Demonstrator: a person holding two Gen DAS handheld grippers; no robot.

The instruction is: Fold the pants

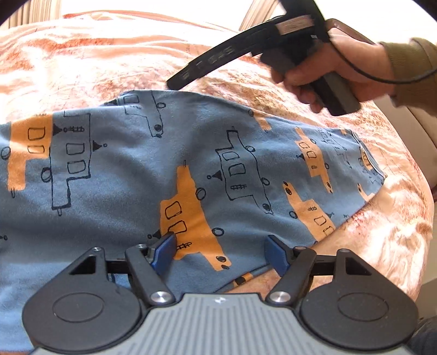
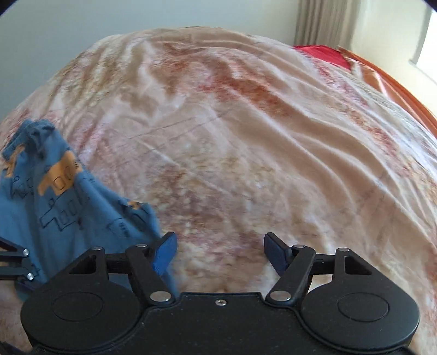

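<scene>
Peach-and-rust patterned blanket covers the bed, rumpled into soft ridges, with a pale wall behind it, a curtain in the far corner and a red cloth at the bed's far edge. Blue pants, printed with orange and outlined vehicles, lie spread flat across the blanket in the left wrist view, one end reaching toward the right side of the bed. From the right wrist camera the same pants show only at the lower left, where the fabric is bunched at its far end. Low over the cloth, the left claw has its blue-padded fingers spread wide apart, the printed fabric showing between them and nothing gripped. Beyond the far edge of the pants, the right claw is carried in the person's right hand, above the blanket; its own camera shows its jaws wide apart too, only blanket between them, with the left finger just beside the edge of the pants.
</scene>
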